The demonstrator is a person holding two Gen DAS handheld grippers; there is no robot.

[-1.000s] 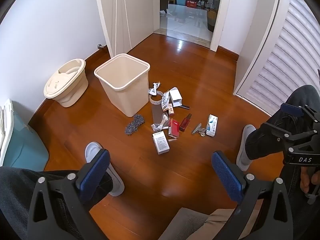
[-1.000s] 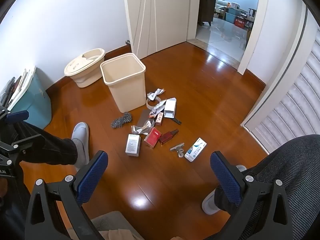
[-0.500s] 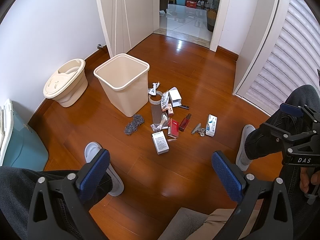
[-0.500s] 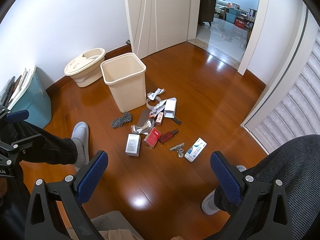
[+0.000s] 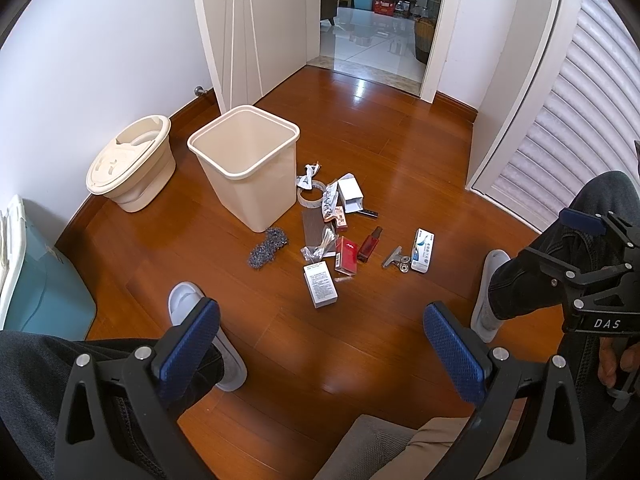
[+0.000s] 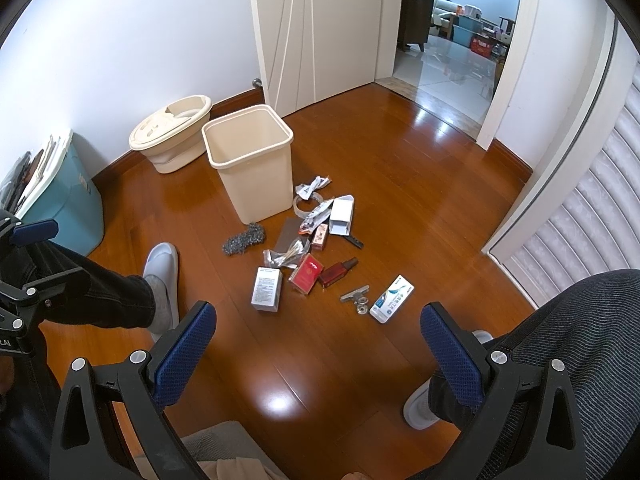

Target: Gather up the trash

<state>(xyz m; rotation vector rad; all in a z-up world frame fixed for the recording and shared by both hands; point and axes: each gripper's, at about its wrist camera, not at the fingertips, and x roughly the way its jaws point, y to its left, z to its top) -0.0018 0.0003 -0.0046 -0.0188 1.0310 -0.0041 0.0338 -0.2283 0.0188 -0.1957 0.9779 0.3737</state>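
Teal bin (image 6: 66, 204) at far left holds papers, seen only in right view. Beige wastebasket (image 5: 246, 164), upright on floor, looks empty. Trash pile (image 5: 340, 232) lies just right of it. Left tool (image 5: 320, 354) and right tool (image 6: 316, 354): wide open, holding nothing.

Floor (image 5: 400, 152): wooden boards lying glossy.
Bin (image 5: 248, 168): standing upright, open.
Trash pile (image 5: 336, 232): lying just beside the bin; boxes, wrappers, possibly a tape roll.
Blue-white box (image 6: 391, 298): lying apart.
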